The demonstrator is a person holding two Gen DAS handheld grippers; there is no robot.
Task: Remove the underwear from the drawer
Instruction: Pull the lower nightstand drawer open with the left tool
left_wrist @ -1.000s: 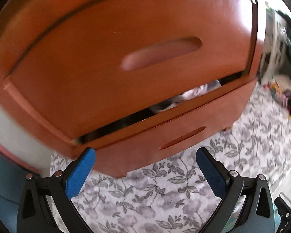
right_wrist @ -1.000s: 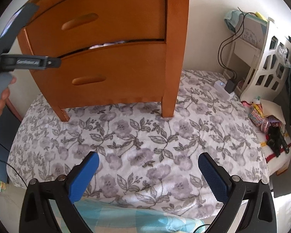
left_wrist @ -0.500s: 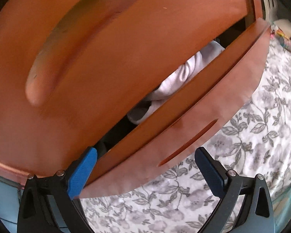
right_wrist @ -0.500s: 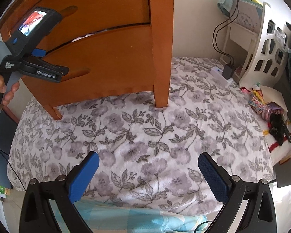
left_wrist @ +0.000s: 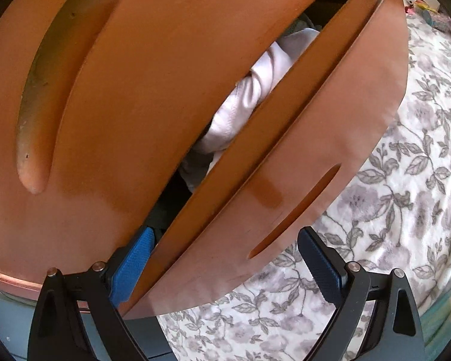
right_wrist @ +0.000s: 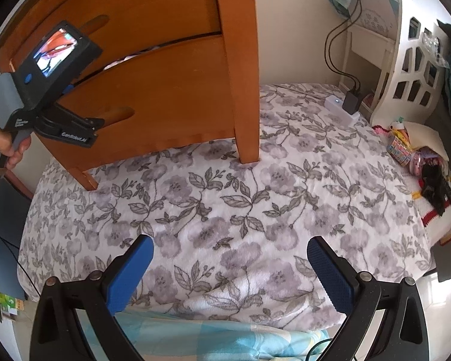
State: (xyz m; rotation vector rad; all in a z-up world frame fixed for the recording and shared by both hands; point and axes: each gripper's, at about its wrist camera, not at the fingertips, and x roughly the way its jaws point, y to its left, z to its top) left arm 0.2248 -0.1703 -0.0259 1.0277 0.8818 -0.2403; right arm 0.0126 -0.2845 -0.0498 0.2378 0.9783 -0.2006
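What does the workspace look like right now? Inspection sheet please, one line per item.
Surface: floral blanket under the wooden drawer unit.
Job's things: lower drawer slightly open; pale underwear shows in the gap, not yet gripped.
Clutter: toys and small items at the blanket's right edge.
Grippers: left gripper open, straddling the lower drawer front, one finger in the gap; right gripper open, above the blanket, holding nothing.
Cables: black cables run to a charger by the white box.
Surroundings: white shelf unit, plain wall.
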